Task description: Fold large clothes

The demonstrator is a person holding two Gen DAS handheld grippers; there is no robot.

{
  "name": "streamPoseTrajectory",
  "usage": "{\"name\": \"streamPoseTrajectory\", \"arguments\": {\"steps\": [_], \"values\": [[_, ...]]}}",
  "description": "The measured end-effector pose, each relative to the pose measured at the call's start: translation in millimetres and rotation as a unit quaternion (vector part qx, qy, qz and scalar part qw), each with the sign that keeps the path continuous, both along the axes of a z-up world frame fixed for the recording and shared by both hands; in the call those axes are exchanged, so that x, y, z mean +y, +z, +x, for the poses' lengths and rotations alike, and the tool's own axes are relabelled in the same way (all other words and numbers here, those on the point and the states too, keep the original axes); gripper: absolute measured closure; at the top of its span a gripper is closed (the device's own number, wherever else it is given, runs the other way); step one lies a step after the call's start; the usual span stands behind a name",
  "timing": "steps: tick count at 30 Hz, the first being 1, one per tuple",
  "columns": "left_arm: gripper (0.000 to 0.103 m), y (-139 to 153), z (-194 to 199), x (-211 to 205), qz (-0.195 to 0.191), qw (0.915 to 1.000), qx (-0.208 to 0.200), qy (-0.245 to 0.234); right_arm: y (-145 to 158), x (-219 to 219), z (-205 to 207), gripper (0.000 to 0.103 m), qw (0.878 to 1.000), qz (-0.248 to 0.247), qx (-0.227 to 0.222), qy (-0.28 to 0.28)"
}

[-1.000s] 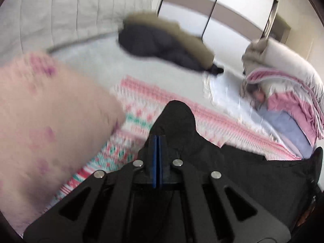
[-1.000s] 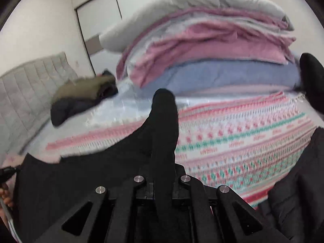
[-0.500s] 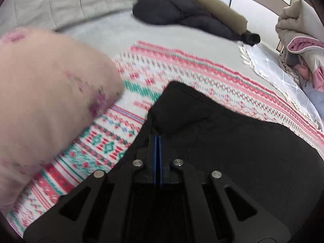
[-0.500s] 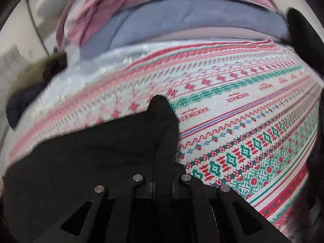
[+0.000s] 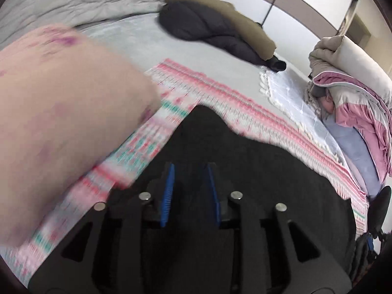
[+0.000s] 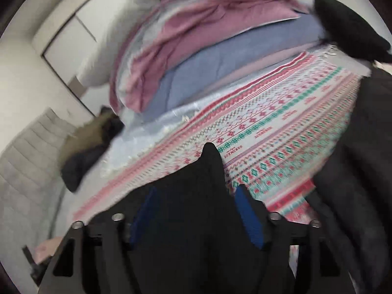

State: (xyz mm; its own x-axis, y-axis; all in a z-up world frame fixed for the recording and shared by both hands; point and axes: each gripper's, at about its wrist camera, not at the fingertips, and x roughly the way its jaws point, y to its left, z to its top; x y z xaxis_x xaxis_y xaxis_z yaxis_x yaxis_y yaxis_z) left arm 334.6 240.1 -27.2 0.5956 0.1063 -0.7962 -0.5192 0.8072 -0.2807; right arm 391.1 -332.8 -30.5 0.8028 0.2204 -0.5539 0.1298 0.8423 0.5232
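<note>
the black garment (image 5: 257, 171) lies spread on the patterned blanket (image 5: 245, 107) that covers the bed, its near edge running under both tools.

the left tool (image 5: 189, 193) has just been opening — its blue pads (image 5: 167, 193) now stand a little apart, with black cloth showing between them but neither pad pressing on it. a peak of the garment rises just ahead of the fingers. a blurred pink cushion (image 5: 61, 122) fills the left of this view, resting on the blanket beside the garment.

the right tool (image 6: 198, 213) has also just been opening and is spread wide. a ridge of the garment (image 6: 210, 166) stands up between its blue pads (image 6: 250, 220), clear of both, so the cloth is loose there. to the right of that view a second dark piece of clothing (image 6: 355, 171) lies on the blanket.

further back on the bed sit a dark jacket (image 5: 215, 29) with an olive lining, a white fringed cloth (image 5: 289, 93), and a stack of folded bedding (image 5: 355, 103) in pink, grey and blue. a wardrobe (image 5: 294, 2) stands behind.
</note>
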Motion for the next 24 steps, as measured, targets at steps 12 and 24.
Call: {"name": "streamPoseTrajectory", "arguments": {"steps": [12,24], "values": [[0.073,-25,-114,-15,0.046,0.9953,0.067,0.052,-33,22,-144,0.048,0.999,-0.013,0.034,0.03],[0.075,-43,-130,-29,0.127,0.9866,0.102,-0.004,-82,7,-134,0.058,0.994,-0.026,0.109,0.01]]}}
